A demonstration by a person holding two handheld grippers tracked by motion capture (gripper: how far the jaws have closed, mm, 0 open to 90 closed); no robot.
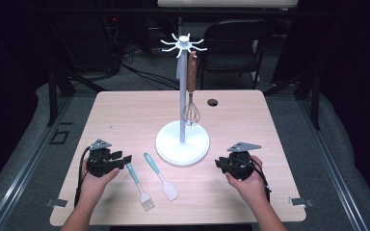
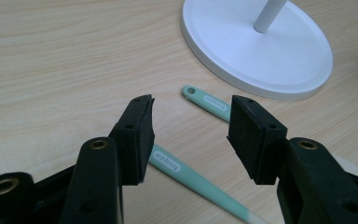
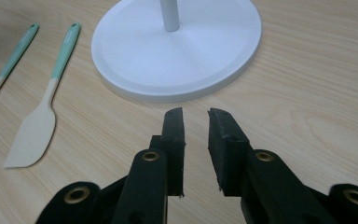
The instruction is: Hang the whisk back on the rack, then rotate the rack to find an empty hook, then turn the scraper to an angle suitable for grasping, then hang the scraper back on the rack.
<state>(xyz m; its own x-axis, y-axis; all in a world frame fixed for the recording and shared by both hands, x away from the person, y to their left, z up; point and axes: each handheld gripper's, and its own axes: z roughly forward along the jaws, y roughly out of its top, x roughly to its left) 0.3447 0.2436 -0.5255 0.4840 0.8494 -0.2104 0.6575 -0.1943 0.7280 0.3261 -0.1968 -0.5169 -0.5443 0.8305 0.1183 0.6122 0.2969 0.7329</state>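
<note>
A white utensil stand rises from a round base at the table's middle. A whisk with a wooden handle hangs from one of its top hooks. In front of the base lie a teal-handled brush and a teal-handled spatula. My left gripper is open just left of the brush handle's end. In the left gripper view the brush handle runs on the table beneath the jaws of this gripper, and the spatula handle lies beyond. My right gripper is narrowly open and empty, right of the base.
The light wooden table has a small round hole near its far edge. A black chair and cables stand on the floor behind. The right gripper view shows the spatula and brush handle far to its left.
</note>
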